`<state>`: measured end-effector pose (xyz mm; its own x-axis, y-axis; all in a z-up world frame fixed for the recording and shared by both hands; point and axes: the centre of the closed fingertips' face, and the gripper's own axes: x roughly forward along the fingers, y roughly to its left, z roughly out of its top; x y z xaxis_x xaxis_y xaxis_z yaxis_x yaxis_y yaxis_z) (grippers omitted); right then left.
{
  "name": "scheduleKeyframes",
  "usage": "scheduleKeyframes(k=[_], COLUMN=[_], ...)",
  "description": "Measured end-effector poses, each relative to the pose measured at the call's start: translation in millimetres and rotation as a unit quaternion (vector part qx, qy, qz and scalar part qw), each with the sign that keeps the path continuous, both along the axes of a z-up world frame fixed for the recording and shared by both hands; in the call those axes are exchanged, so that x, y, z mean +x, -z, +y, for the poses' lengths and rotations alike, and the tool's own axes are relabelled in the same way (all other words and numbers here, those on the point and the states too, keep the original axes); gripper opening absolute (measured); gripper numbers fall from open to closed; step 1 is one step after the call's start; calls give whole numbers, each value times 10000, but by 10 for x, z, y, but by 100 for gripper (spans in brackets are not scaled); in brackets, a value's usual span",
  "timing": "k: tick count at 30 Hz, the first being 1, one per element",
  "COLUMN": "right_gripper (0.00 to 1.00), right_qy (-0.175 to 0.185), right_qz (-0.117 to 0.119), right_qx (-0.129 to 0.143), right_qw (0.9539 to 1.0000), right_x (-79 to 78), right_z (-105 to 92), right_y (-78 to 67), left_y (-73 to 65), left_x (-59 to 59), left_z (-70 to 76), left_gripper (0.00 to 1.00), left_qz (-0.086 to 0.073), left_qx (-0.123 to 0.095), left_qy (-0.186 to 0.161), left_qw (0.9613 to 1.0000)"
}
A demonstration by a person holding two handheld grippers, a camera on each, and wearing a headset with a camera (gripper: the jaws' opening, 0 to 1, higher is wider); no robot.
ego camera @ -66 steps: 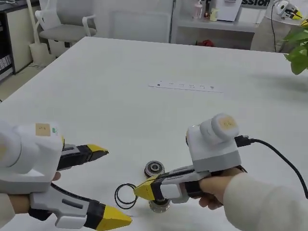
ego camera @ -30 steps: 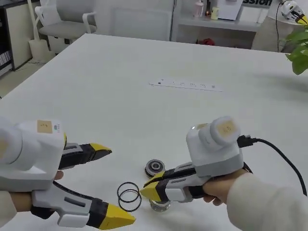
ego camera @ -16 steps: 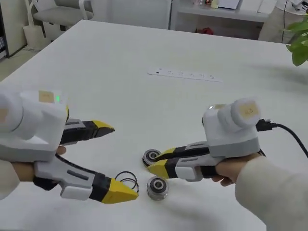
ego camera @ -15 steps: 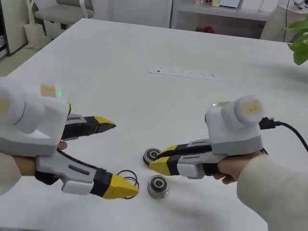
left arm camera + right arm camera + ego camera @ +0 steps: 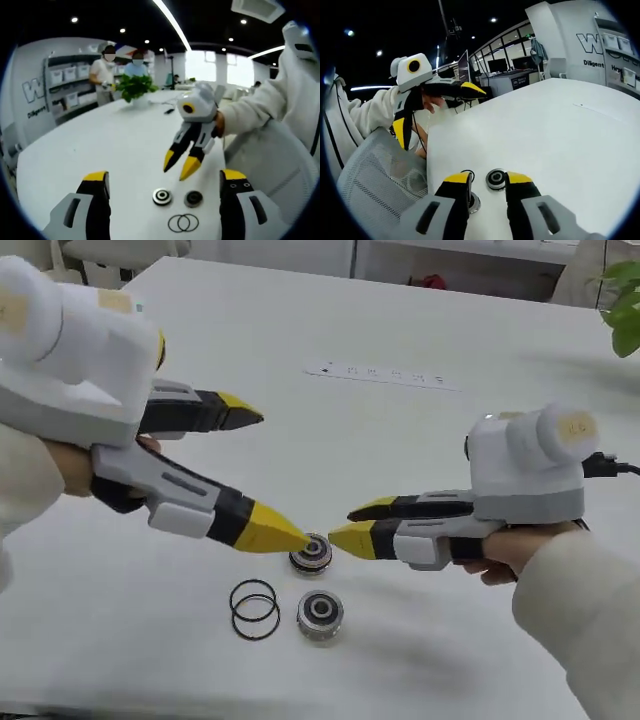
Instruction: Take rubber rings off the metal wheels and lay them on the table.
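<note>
Two metal wheels lie near the table's front edge. The far wheel (image 5: pixel 311 553) has a dark rim; the near wheel (image 5: pixel 320 612) looks bare and silvery. Two black rubber rings (image 5: pixel 254 608) lie overlapped on the table, left of the near wheel. My left gripper (image 5: pixel 268 478) is wide open, its lower yellow tip just left of the far wheel. My right gripper (image 5: pixel 342 525) is open a little, its tips just right of that wheel. In the right gripper view the far wheel (image 5: pixel 496 178) sits beyond the gap of my right gripper (image 5: pixel 488 179). The left gripper view has both wheels (image 5: pixel 162 196) (image 5: pixel 193 198) and the rings (image 5: pixel 183 222).
A white power strip (image 5: pixel 385 375) lies flat at mid-table. A green plant (image 5: pixel 622 310) stands at the far right. The right gripper's black cable (image 5: pixel 608 466) trails off to the right. The white table (image 5: pixel 420 460) has free room beyond the wheels.
The right gripper has drawn back from the near wheel and now points at the far one. The left gripper has risen and moved forward to the far wheel. The rings stay put.
</note>
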<state>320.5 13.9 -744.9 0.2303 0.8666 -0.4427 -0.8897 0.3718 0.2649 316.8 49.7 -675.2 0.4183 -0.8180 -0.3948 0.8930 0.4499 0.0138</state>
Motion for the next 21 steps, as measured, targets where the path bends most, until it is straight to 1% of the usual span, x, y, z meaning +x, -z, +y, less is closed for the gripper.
scheduleKeyframes(k=[1, 2, 3, 4, 6, 7, 9, 10, 11, 12, 16, 18, 19, 21], right_gripper=[24, 24, 24, 25, 24, 24, 24, 24, 24, 24, 24, 24, 24, 24], right_qy=[22, 40, 48, 54, 80, 94, 143, 170, 180, 200, 214, 226, 230, 197], right_qz=[7, 25, 33, 36, 49, 56, 78, 103, 108, 107, 127, 137, 157, 182], right_qx=[-8, -18, -20, -21, -10, -4, 15, 24, 22, 16, 7, -14, -40, -130], right_qw=[10000, 10000, 10000, 10000, 10000, 9999, 9999, 9998, 9998, 9997, 9997, 9996, 9996, 9996], right_x=[11, 20, 26, 28, 41, 48, 72, 83, 84, 90, 96, 99, 96, 79], right_z=[-13, -27, -35, -41, -63, -71, -93, -105, -108, -115, -128, -136, -139, -142], right_y=[9, 21, 25, 27, 33, 36, 48, 56, 59, 64, 85, 105, 122, 177], left_y=[-6, -34, -46, -81, -106, -90, -16, 56, 89, 134, 281, 363, 417, 483], left_x=[23, 48, 54, 70, 65, 80, 100, 117, 123, 117, 132, 108, 96, 85], left_z=[-11, -37, -47, -78, -136, -147, -161, -145, -143, -157, -178, -205, -204, -200], left_gripper=[92, 91, 91, 91, 91, 90, 88, 86, 84, 82, 74, 71, 67, 61], left_qz=[-20, -88, -112, -155, -146, -122, -90, -96, -139, -149, -92, -58, -62, -75], left_qx=[40, 71, 65, 11, -87, -83, 71, 271, 340, 360, 332, 372, 398, 443], left_qy=[3, 25, 34, 61, 88, 91, 54, 17, 28, 52, -29, -9, 49, 83], left_qw=[10000, 9999, 9999, 9999, 9998, 9998, 9999, 9996, 9993, 9992, 9994, 9993, 9992, 9990])
